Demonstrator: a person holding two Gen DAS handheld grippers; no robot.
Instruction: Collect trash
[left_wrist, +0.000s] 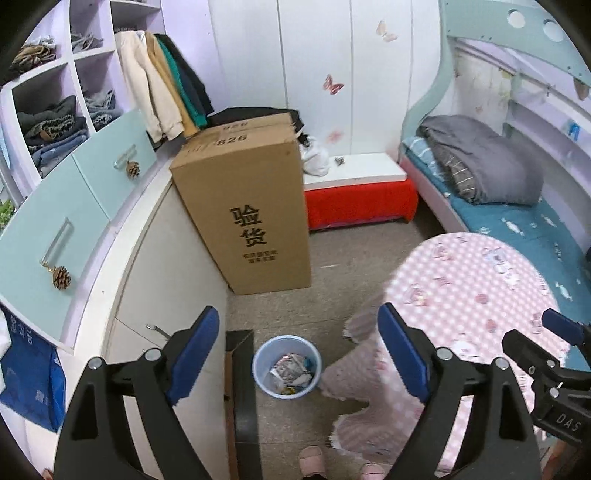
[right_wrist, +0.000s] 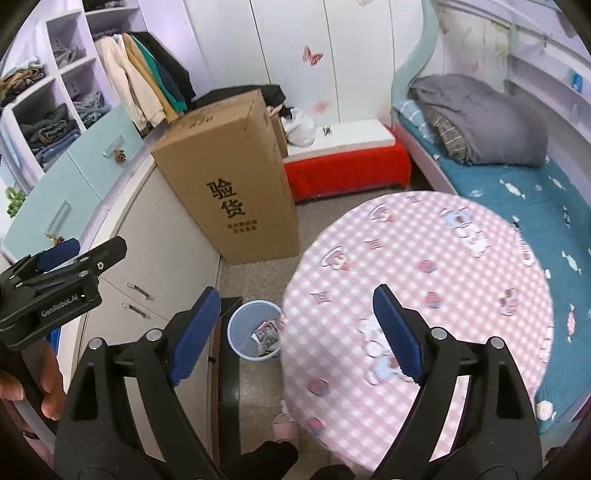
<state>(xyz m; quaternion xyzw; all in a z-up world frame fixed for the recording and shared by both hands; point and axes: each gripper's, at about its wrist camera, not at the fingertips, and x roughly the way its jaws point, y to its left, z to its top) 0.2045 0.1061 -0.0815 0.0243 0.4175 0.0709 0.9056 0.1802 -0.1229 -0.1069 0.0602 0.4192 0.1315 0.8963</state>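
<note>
A light blue trash bin (left_wrist: 287, 365) stands on the floor beside the round table and holds several wrappers (left_wrist: 291, 373). It also shows in the right wrist view (right_wrist: 253, 328), partly hidden by the table edge. My left gripper (left_wrist: 299, 354) is open and empty, held high above the bin. My right gripper (right_wrist: 295, 332) is open and empty, over the left edge of the pink checked tablecloth (right_wrist: 424, 280). The right gripper shows at the right edge of the left wrist view (left_wrist: 546, 354), and the left gripper at the left edge of the right wrist view (right_wrist: 62, 269).
A tall cardboard box (left_wrist: 251, 206) stands against the white cabinet (left_wrist: 166, 280). A red bench (left_wrist: 362, 199) is at the back, a bed (left_wrist: 517, 206) at the right. A dark box flap (left_wrist: 242, 387) sits left of the bin. Pink slippers (left_wrist: 312, 459) are below.
</note>
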